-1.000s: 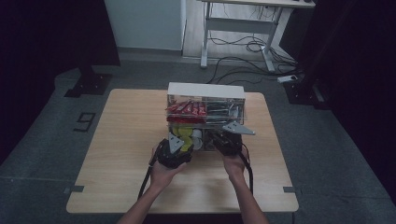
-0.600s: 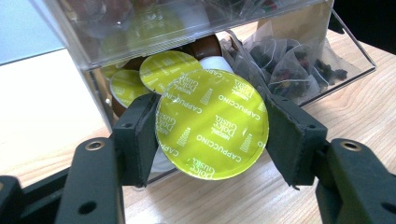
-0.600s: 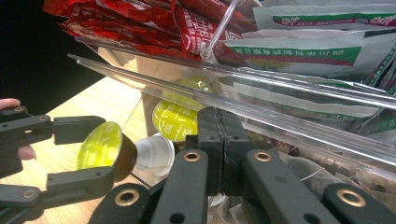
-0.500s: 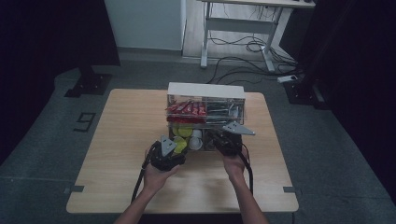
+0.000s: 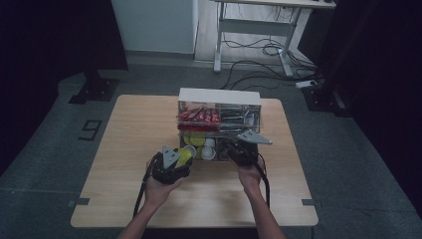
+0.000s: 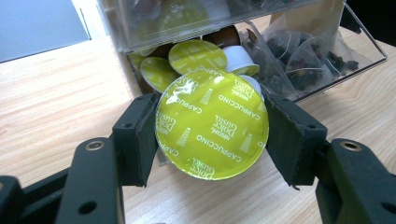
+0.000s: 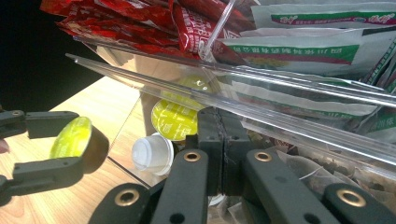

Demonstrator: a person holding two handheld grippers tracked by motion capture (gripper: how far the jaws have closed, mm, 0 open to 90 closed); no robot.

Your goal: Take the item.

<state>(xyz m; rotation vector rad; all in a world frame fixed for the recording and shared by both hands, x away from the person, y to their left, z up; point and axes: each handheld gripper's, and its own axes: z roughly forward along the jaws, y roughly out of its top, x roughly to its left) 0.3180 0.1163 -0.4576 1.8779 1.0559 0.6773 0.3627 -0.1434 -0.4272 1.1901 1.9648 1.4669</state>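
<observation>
The wooden surface (image 5: 129, 149) sits mid-frame in the high view, a dark floor around it with a painted "9" (image 5: 91, 129) at left. At the surface's far centre stands a clear plastic organiser (image 5: 219, 117) with a white top. Its upper tier holds red sachets (image 5: 199, 117) on the left and white packets with green bands (image 7: 317, 51) on the right; their print is too small to read. Its lower drawer, pulled open toward the person, holds yellow-green capsules (image 6: 196, 56) and white ones (image 7: 150, 153) at left, and clear pyramid tea bags (image 6: 303, 65) at right. The left hand-held gripper (image 5: 175, 160), low and left of centre in the high view, is clamped on one capsule (image 6: 212, 126), which is held just in front of the drawer above the surface; the pads press its rim from both sides. Its yellow-green foil lid reads "NESCAFÉ Dolce Gusto" and "CAPPUCCINO", repeated across it. In the right gripper view the same capsule (image 7: 74, 137) shows at lower left between those jaws. The right hand-held gripper (image 7: 223, 140) has its jaws together with nothing between them, tips at the drawer's clear front edge, right of the capsules.
</observation>
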